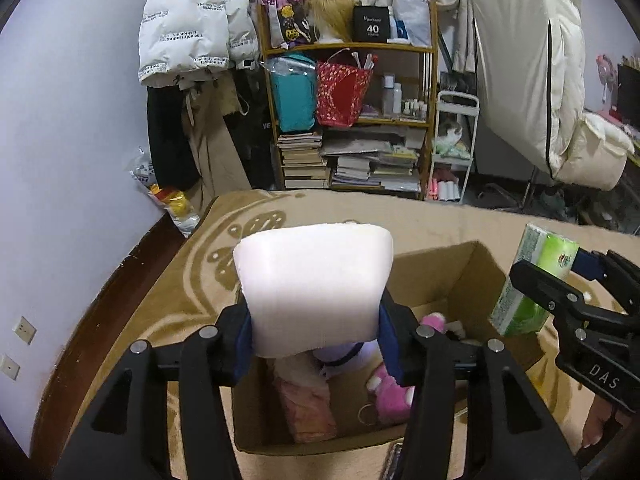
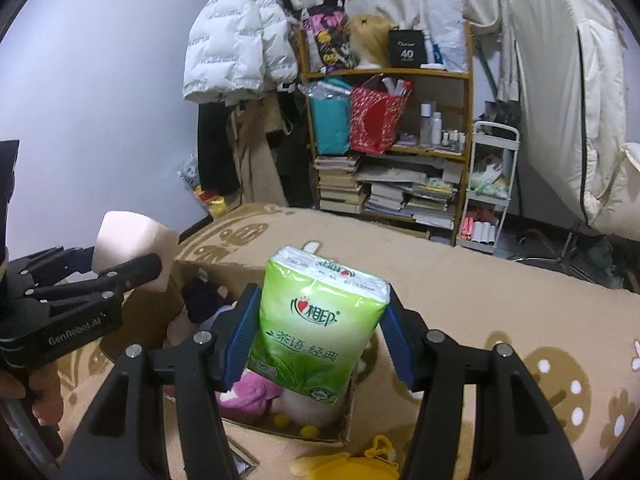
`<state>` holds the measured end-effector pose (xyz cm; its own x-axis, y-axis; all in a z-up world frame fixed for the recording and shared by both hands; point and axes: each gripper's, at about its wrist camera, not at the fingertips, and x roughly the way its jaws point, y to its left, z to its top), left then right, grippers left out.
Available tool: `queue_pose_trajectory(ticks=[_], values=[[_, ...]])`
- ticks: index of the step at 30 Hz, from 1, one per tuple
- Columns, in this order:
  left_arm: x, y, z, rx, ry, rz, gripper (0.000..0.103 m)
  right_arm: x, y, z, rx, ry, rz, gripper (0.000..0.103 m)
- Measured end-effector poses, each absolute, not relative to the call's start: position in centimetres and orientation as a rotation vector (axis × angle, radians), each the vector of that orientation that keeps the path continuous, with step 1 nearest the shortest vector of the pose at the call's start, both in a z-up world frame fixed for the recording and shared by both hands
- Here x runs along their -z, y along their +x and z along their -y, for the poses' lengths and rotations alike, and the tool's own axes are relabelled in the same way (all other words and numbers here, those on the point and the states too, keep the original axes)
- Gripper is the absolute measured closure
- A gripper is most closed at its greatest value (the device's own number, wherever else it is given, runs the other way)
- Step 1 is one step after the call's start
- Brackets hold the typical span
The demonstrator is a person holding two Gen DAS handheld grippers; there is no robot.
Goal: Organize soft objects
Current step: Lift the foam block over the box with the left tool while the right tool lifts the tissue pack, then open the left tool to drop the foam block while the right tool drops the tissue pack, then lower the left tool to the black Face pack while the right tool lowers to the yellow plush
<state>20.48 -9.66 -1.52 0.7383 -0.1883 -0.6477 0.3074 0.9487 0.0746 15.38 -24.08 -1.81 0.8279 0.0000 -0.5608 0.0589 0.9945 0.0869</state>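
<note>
My left gripper is shut on a white foam sponge block and holds it above the open cardboard box on the tan bed blanket. The box holds a pink plush toy and other soft things. My right gripper is shut on a green tissue pack and holds it over the box's right side; the pack also shows in the left wrist view. The left gripper with the sponge shows at the left in the right wrist view.
A yellow soft item lies on the blanket in front of the box. Beyond the bed stand a bookshelf with bags and books, hanging coats and a small white cart.
</note>
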Motion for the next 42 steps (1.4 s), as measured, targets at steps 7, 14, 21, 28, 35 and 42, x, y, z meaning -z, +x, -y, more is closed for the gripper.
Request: queue_pose_trajectory(ticks=[7, 14, 21, 28, 35, 42], values=[[2.9, 21.0, 9.6, 0.275, 0.198, -0.738, 0.047, 3.6, 16.5, 23.1, -0.002, 0.103, -0.65, 0.04], [4.4, 21.1, 8.6, 0.227, 0.171, -0.783, 0.041, 4.8, 16.9, 22.3, -0.009, 0.1, -0.697, 0.04], [4.4, 21.2, 7.3, 0.207, 0.125, -0.811, 0.018, 4.6, 16.5, 22.1, -0.011, 0.091, -0.695, 0.027], [2.6, 20.2, 5.9, 0.167, 0.112, -0.732, 0.002, 3.4, 15.8, 22.4, 0.003, 0.095, -0.673, 0.01], [1.7, 18.8, 4.6, 0.131, 0.127, -0.717, 0.002, 1.9, 14.6, 22.7, 0.005, 0.099, -0.65, 0.002], [0.1, 16.4, 3.5, 0.148, 0.098, -0.691, 0.001, 0.4, 12.4, 23.0, 0.022, 0.104, -0.622, 0.0]])
